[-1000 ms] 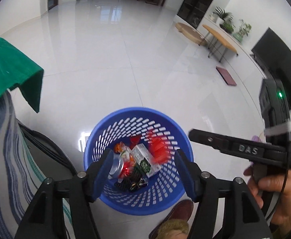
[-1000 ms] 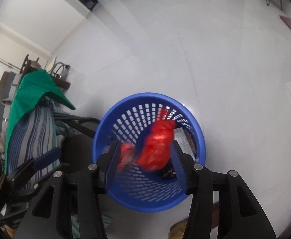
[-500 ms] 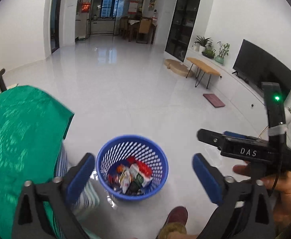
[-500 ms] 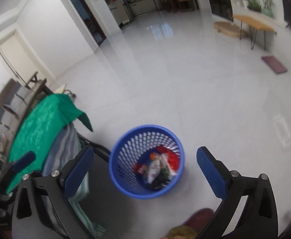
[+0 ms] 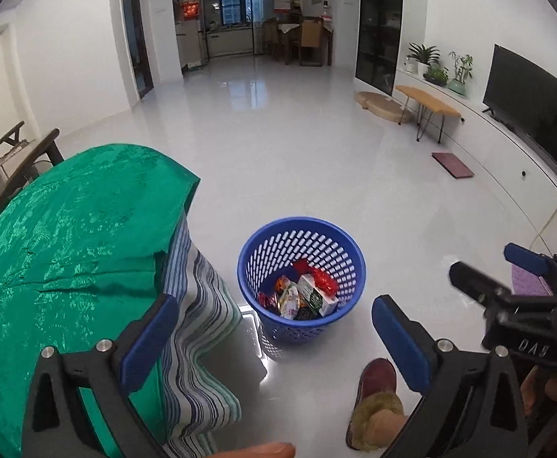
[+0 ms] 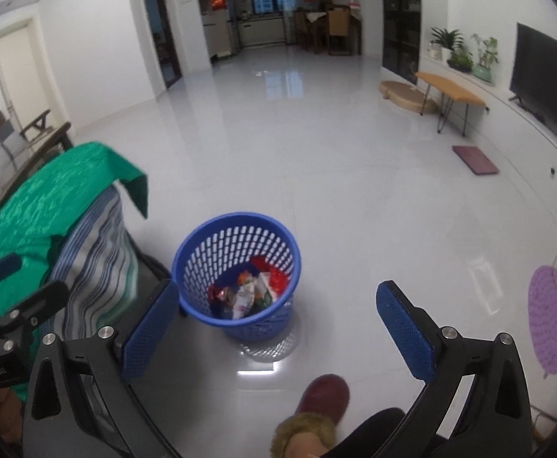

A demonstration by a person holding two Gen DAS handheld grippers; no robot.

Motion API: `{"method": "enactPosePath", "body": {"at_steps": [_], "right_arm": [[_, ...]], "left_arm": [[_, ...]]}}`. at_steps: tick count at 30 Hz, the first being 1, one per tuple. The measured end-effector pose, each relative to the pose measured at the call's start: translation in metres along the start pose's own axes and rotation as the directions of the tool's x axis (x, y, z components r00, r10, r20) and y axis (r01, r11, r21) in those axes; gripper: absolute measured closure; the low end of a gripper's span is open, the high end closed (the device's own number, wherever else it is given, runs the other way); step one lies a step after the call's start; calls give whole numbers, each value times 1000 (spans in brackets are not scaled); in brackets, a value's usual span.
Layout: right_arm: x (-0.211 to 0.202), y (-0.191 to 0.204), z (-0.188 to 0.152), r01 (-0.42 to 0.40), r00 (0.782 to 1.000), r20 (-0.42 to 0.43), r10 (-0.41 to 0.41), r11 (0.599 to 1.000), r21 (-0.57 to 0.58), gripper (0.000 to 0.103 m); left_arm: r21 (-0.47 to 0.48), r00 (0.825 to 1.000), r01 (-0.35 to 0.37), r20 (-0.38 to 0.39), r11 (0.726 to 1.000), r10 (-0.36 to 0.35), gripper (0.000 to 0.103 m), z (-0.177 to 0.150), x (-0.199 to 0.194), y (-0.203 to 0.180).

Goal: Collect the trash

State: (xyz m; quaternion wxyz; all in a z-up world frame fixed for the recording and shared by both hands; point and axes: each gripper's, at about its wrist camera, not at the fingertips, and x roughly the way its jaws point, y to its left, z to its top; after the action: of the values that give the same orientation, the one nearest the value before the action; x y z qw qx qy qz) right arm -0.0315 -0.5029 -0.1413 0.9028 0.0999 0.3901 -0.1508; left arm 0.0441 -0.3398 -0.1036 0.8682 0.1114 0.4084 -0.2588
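the blue basket (image 5: 302,278) with the wrappers (image 5: 297,297) is seen on the floor, below and ahead of both claws; left claw (image 5: 274,339) and right claw (image 6: 278,328) are held wide open, empty, about equally near.

The room is evenly and softly lit, and a cool, bluish cast is seen in both views; daylight is admitted through the far windows (image 5: 246,4) and is mirrored as pale glare streaks on the glossy white floor (image 5: 316,175), with a small bright reflection just below the blue basket (image 6: 236,271). Shadows are kept faint and short. Strong fisheye bending is shown at the edges, where walls are curved and dark vignetted corners are cut in, while the left-wrist view is rendered sharp and the right-wrist view slightly softer and grainier.
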Motion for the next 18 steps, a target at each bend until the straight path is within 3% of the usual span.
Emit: {"method": "enactPosePath", "body": {"at_steps": [7,18], "right_arm": [[8,25,-13,-49,998,-45,45,996,-78,0],[8,21,-17,-84,995,-67,80,994,-69,0]], "left_arm": [[-32,999,7,-34,999,-8,0,-6,6,10],[-74,998,2,-66,997,-7,0,-4,16,23]]}}
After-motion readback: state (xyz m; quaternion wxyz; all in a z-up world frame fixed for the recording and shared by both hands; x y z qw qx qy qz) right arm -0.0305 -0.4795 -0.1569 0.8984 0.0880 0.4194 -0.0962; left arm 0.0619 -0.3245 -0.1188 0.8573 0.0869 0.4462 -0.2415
